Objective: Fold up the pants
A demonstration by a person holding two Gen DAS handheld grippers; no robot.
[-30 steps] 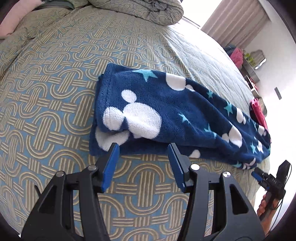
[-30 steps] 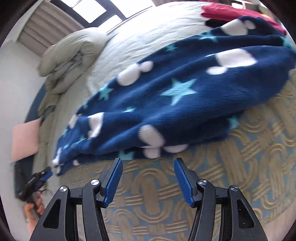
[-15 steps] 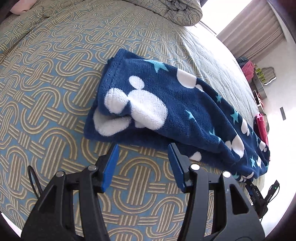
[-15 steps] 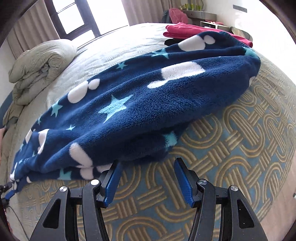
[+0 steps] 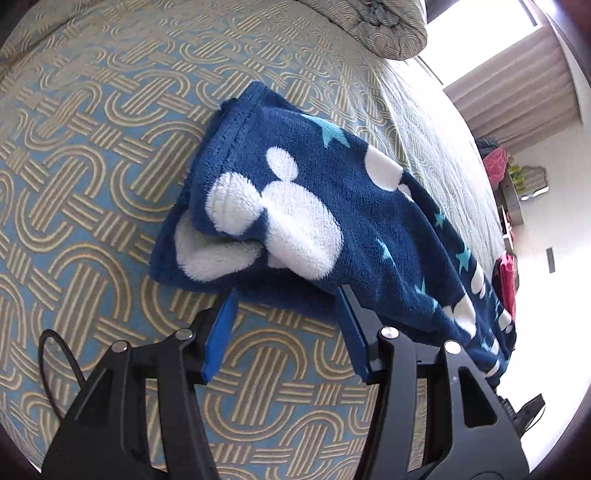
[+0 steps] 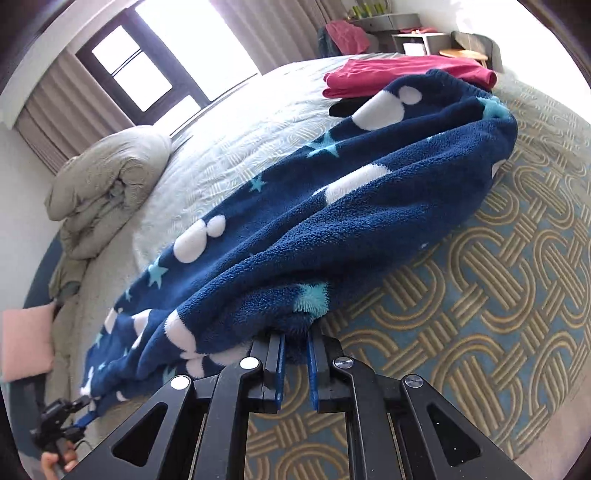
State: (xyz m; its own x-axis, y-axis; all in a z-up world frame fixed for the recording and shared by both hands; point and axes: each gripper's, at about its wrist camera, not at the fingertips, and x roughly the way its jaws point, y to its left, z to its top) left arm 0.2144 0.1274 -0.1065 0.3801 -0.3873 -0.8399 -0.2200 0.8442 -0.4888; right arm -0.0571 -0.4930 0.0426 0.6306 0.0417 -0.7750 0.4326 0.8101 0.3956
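Dark blue fleece pants (image 5: 332, 221) with white mouse heads and teal stars lie folded lengthwise on the patterned bedspread (image 5: 92, 166). My left gripper (image 5: 286, 299) is open, its blue fingertips at the near edge of the pants' cuff end, the fabric edge between them. In the right wrist view the pants (image 6: 332, 206) stretch away from me. My right gripper (image 6: 295, 338) is shut on the near edge of the pants, fabric pinched between the blue pads.
A rolled grey duvet (image 6: 107, 184) lies at the head of the bed, also in the left wrist view (image 5: 384, 26). Folded red clothes (image 6: 402, 75) sit beyond the pants. A pink cushion (image 6: 26, 339) is at left. Window and curtains are behind.
My right gripper moved in and closed on the pants' near edge. My left gripper, still open, moved forward until its fingertips reached the pants' near edge.
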